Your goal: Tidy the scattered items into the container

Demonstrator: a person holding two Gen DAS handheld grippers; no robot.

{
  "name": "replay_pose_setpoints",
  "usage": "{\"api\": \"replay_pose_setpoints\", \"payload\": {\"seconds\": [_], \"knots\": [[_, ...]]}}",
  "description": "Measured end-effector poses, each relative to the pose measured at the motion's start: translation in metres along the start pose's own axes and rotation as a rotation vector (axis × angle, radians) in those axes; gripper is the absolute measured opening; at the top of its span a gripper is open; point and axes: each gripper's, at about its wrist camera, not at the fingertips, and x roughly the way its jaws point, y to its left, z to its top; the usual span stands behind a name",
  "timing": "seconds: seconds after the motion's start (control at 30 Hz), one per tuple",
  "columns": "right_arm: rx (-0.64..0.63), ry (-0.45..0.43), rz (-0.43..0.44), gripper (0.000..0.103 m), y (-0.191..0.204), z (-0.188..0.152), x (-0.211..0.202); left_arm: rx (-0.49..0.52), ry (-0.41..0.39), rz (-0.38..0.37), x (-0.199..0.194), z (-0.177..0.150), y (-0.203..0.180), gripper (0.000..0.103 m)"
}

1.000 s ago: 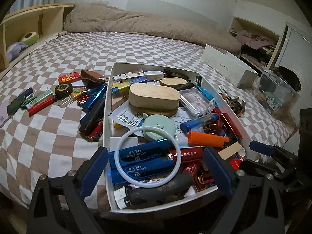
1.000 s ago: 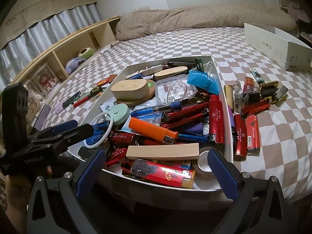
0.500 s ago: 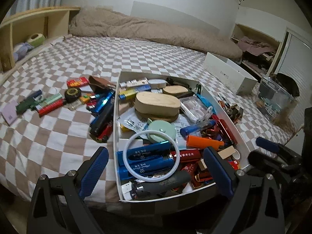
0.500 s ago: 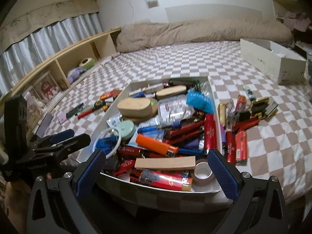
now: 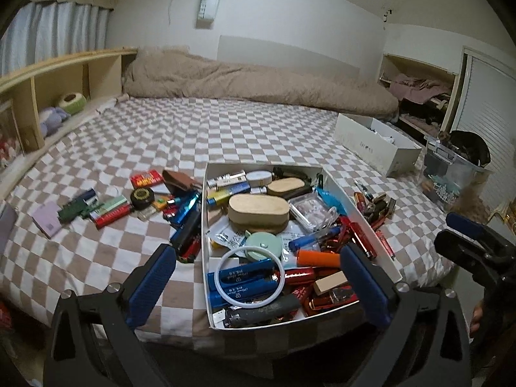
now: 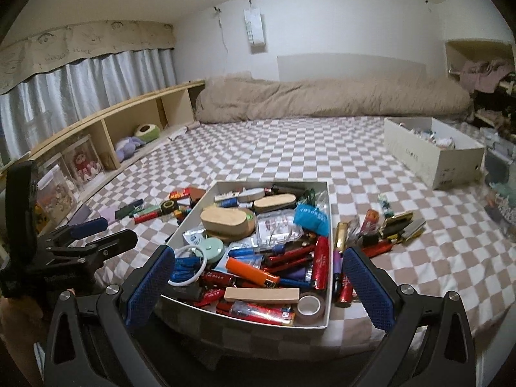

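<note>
A white open box (image 5: 203, 225) (image 6: 329, 222) full of lighters, wooden cases and a white ring (image 5: 250, 277) sits at the bed's near edge. Scattered items lie on the checkered bedspread to its left (image 5: 109, 209) (image 6: 151, 213) and to its right (image 5: 374, 206) (image 6: 387, 229). My left gripper (image 5: 258, 287) is open and empty, held back from the box's near end. My right gripper (image 6: 258, 287) is open and empty, also back from the box's near edge. Each gripper shows in the other's view, the right one (image 5: 477, 245) and the left one (image 6: 84, 235).
A second white box (image 5: 374, 148) (image 6: 429, 154) stands at the bed's right side. A clear bin (image 5: 451, 177) is beyond it. A wooden shelf (image 6: 106, 129) with toys runs along the left. A beige duvet (image 5: 251, 84) lies at the far end.
Both grippers have pulled back and risen away from the box, so more of the bed and room shows. Both stay open and empty.
</note>
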Motion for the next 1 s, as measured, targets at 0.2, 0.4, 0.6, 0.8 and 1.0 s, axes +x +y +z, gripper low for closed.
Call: {"api": "replay_pose_setpoints", "payload": {"seconds": [0.2, 0.4, 0.6, 0.8, 1.0], "knots": [[-0.007, -0.043, -0.02, 0.103, -0.001, 0.0, -0.021, 0.016, -0.023, 0.004, -0.02, 0.001, -0.008, 0.103], [-0.016, -0.057, -0.057, 0.103, -0.006, -0.002, -0.039, 0.038, -0.052, 0.021, -0.039, 0.002, -0.016, 0.103], [-0.026, -0.067, -0.083, 0.103, -0.009, -0.005, -0.051, 0.053, -0.078, 0.037, -0.054, 0.001, -0.023, 0.103], [-0.034, -0.075, -0.105, 0.103, -0.01, -0.008, -0.059, 0.049, -0.085, 0.031, -0.063, -0.003, -0.025, 0.103], [-0.037, -0.082, -0.12, 0.103, -0.009, -0.011, -0.067, 0.071, -0.083, 0.07, -0.068, -0.007, -0.03, 0.103]]}}
